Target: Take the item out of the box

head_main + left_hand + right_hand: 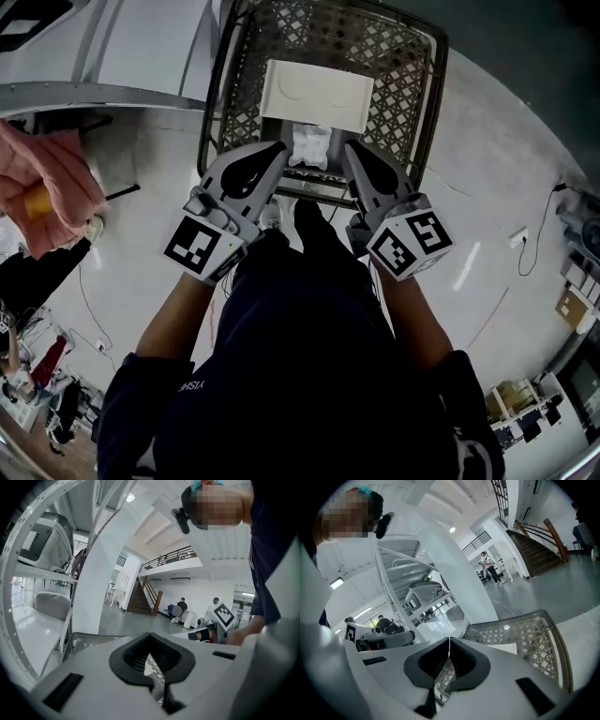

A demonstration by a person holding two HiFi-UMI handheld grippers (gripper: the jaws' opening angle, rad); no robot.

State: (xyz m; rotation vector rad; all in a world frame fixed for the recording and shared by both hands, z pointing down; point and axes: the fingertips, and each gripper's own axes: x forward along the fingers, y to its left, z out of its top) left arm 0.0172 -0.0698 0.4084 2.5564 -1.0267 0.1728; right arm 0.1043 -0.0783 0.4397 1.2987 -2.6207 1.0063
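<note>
Head view, looking steeply down: wire-mesh basket [417, 89] on a pale floor [487, 187] at 12 o'clock, dark-clothed legs of the person at 6 o'clock.

Inside the basket, a white flat box [316, 94], lid side up, toward the 12 o'clock end. Just at the box's 6 o'clock edge, a crumpled white packet [309, 147], also within the basket, outside the box; touching the box or not, impossible to tell.

Left hand-held gripper [277, 150] at about 10 o'clock from the person's knees, angled toward 1 o'clock, tip just beside the packet's 9 o'clock side. Jaws pressed together in the left gripper view [150, 637], nothing pinched, only basket mesh [86, 641] visible past the pads. Marker cube [204, 247] at its rear.

Right hand-held gripper [351, 152] mirrored at about 2 o'clock, angled toward 11 o'clock, tip just beside the packet's 3 o'clock side. Jaws likewise closed tight on nothing in the right gripper view [449, 641], with the basket mesh [529, 637] and a corner of the white flat box [504, 648] beyond at 3 o'clock. Marker cube [410, 242] behind it.

Both tips above the basket's near rim, apart from each other, packet between them, neither plainly in contact with it.
</note>
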